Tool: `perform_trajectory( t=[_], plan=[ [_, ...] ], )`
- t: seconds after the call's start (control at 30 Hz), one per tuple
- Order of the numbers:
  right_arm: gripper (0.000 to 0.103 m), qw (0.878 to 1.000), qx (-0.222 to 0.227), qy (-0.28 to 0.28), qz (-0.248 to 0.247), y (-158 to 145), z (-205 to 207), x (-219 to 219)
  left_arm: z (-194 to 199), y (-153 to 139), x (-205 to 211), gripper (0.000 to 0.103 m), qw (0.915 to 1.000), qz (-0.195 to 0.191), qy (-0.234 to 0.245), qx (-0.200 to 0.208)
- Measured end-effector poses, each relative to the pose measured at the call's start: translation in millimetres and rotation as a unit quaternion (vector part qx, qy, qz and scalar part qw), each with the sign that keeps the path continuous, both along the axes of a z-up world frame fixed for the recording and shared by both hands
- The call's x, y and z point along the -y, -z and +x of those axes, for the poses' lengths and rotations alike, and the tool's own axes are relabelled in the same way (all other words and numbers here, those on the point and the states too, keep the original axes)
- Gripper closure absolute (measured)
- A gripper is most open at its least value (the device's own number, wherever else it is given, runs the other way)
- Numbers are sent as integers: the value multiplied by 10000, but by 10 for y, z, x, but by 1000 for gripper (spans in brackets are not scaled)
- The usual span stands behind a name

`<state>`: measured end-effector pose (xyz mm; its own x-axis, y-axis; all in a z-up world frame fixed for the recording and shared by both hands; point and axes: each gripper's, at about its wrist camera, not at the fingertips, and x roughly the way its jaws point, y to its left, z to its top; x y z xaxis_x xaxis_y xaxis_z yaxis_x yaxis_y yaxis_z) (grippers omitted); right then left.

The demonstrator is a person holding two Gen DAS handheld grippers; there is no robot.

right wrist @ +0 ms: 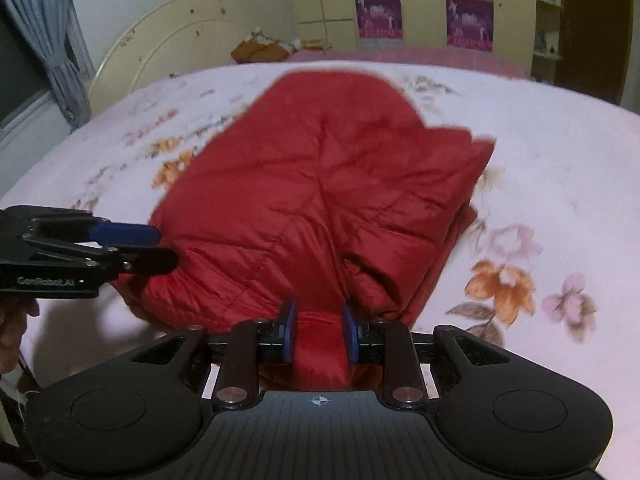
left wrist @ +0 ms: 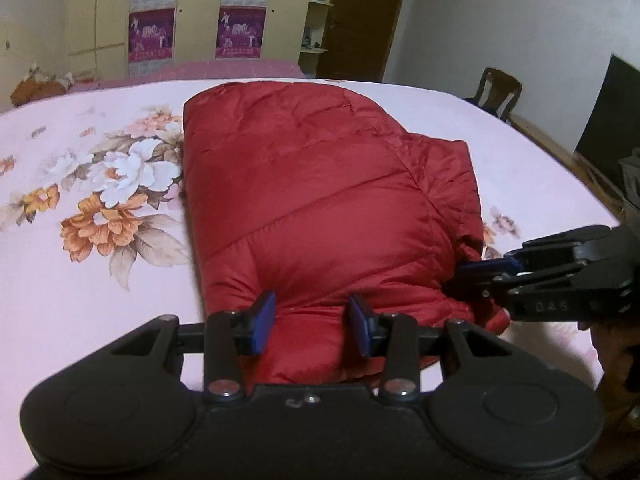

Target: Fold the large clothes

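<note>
Jacket (left wrist: 320, 200) on bed (left wrist: 80, 300), long axis running away from both tools; left tool (left wrist: 312, 326) and right tool (right wrist: 319, 334) each pinch its near hem, side by side.

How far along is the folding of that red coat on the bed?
The red puffer jacket already lies in a compact bundle on the floral bedsheet. Both the left gripper and right gripper pinch its near edge. Probably one last fold or tidying remains; a layer sticks out on the right.

A home bedroom: floral-sheeted bed (left wrist: 120, 300), cream wardrobe (left wrist: 196, 12), curved headboard (right wrist: 168, 40), grey curtain (right wrist: 56, 40).
</note>
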<state>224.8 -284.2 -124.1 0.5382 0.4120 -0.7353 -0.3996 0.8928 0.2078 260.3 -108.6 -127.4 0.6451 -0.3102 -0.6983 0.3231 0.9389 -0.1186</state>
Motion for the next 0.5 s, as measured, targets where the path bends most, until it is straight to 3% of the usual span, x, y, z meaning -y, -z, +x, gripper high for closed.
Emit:
perform_trajectory(
  t=[0.13,0.27,0.37,0.5],
  plan=[
    [78,9999,-119,35,64,-52,50,2,0,-162,-17,65,9999,10,-132,-78],
    [78,9975,433,389,403,-454,43,211,30,-441,-95,57,9986,-64,-343,391],
    [78,9934,806,706,408,-567,248,317,288,-470,-94,58,9979,-87,-360,536],
    [78,9904,770,1060,435,-475,647,387,622,-364,3,62,9984,-51,-319,461]
  ],
)
